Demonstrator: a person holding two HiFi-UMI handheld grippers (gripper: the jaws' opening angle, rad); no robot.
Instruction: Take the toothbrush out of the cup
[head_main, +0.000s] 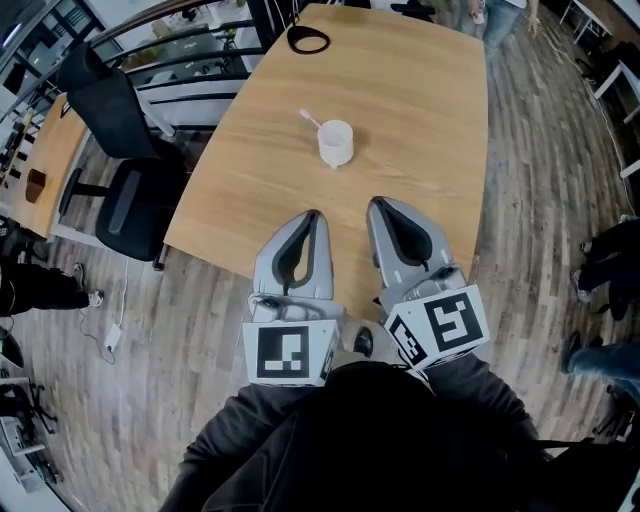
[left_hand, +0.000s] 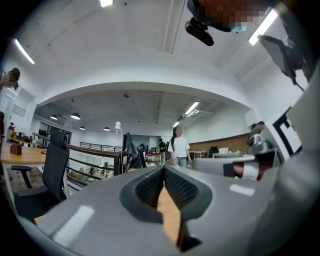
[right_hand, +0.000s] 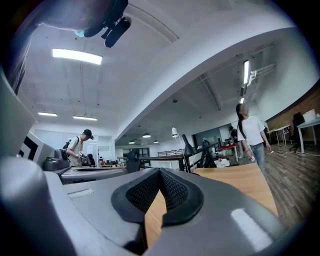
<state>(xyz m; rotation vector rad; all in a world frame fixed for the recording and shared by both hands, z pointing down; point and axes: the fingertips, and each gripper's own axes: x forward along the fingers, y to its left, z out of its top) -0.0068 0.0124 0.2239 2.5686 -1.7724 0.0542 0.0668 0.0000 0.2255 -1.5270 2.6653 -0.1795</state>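
1. Presently, the cup is standing upright on the table, well ahead of both grippers and near the table's middle. It is not being touched by any jaw.
2. The toothbrush is being carried in the cup. Its long axis is leaning up and over the rim toward the far left, so its free end is pointing away from the person.
3. The left gripper is being held over the near table edge with its jaws pressed together on nothing. In its own view only bare wood is showing past the pads.
4. The right gripper is being held just beside it, jaws likewise pressed together and empty.
5. The cup is lying about equally near both tips, roughly between their lines. The toothbrush is leaning to the left gripper's side, so the left is being judged handier for the pull and the right for steadying the cup.
6. Open room is being left all round the cup. A loop is lying well apart at the far edge, and a chair is standing off the table's left edge.
7. A spreading of the jaws is being called for before any pinch, along with a pull along the toothbrush's lean.
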